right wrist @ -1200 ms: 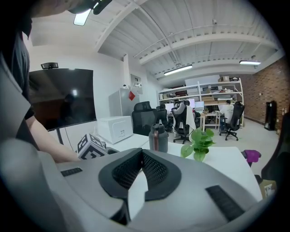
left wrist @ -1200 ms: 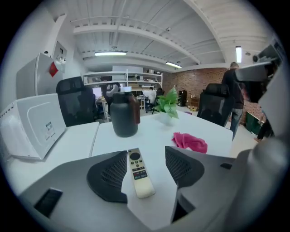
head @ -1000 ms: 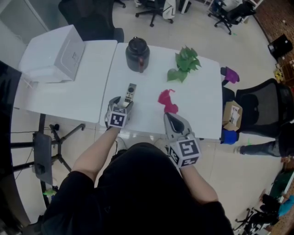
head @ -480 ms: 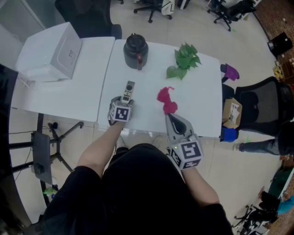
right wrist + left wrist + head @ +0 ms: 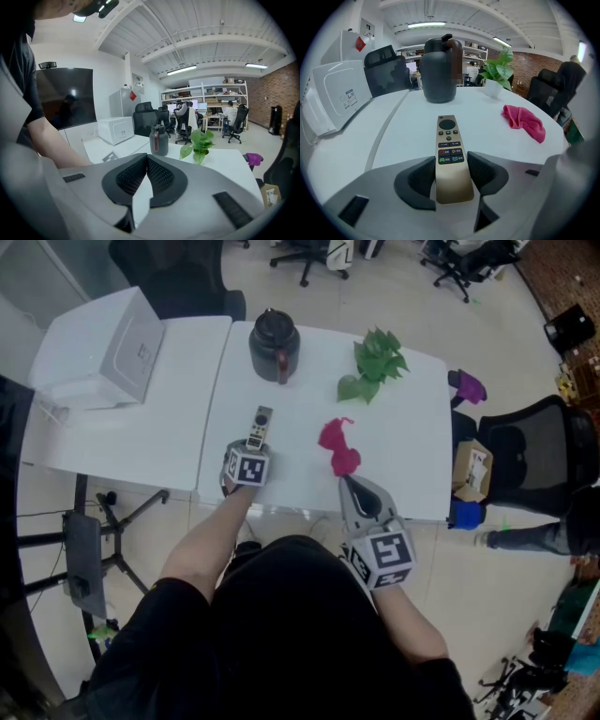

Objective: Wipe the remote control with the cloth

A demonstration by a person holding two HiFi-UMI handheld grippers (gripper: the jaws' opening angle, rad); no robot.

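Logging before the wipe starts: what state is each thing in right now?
remote control: lying flat, buttons up, between the left jaws.
cloth: crumpled, untouched.
left gripper: jaws have just been closing, pads now on the remote control's sides.
right gripper: shut, empty.
kettle: upright, lid closed.

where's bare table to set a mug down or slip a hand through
Bare: the white table right of the pink cloth, nearer than the plant; also the strip between cloth and remote. Crowded: the far edge, with jug and plant.
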